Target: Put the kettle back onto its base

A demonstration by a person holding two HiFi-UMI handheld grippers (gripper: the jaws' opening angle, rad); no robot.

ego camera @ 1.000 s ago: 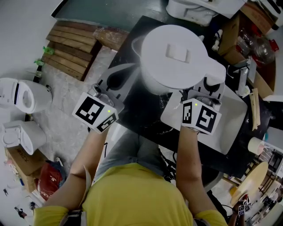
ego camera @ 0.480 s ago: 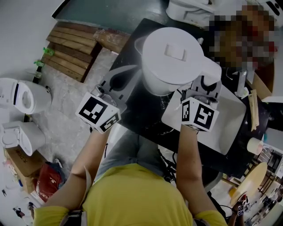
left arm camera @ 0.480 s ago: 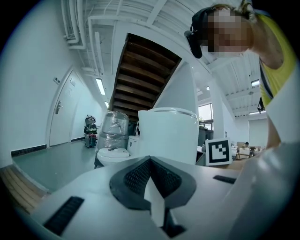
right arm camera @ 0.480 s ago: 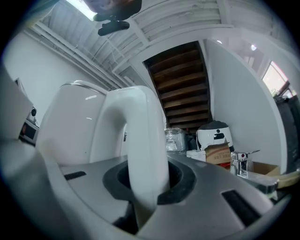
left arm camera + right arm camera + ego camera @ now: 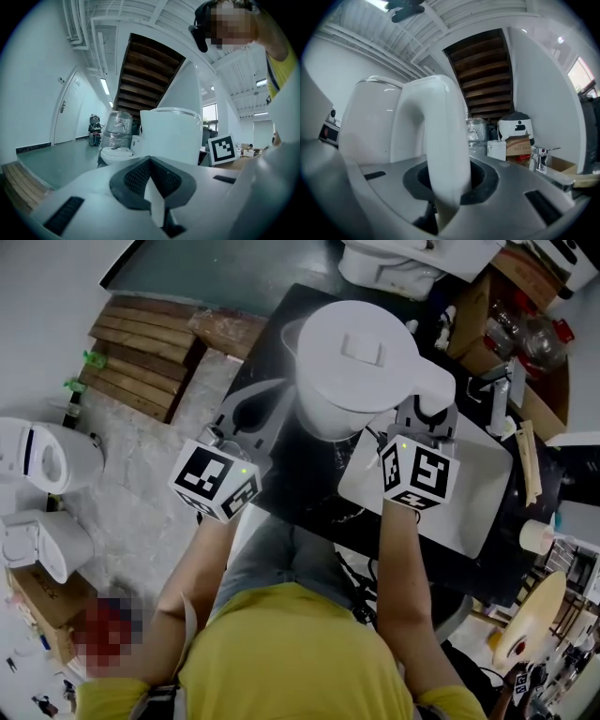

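The white kettle (image 5: 361, 367) hangs over the black table (image 5: 291, 484), its lid up and its handle (image 5: 429, 390) pointing toward me. My right gripper (image 5: 424, 413) is shut on that handle. In the right gripper view the handle (image 5: 440, 140) runs down between the jaws of the right gripper (image 5: 445, 192), with the kettle body (image 5: 370, 122) to the left. My left gripper (image 5: 262, 397) floats level left of the kettle, apart from it, shut on nothing. From the left gripper (image 5: 152, 187) the kettle (image 5: 171, 136) stands ahead. I see no base; whatever lies under the kettle is hidden.
A white sink tray (image 5: 487, 474) with a tap (image 5: 497, 390) lies to the right on the table. A white appliance (image 5: 403, 259) and a cardboard box (image 5: 487, 324) stand behind. On the floor to the left are wooden slats (image 5: 150, 343) and other white kettles (image 5: 47, 456).
The kettle and my right gripper have swung slightly left, the handle turning a little toward me. My left gripper has stayed where it was.
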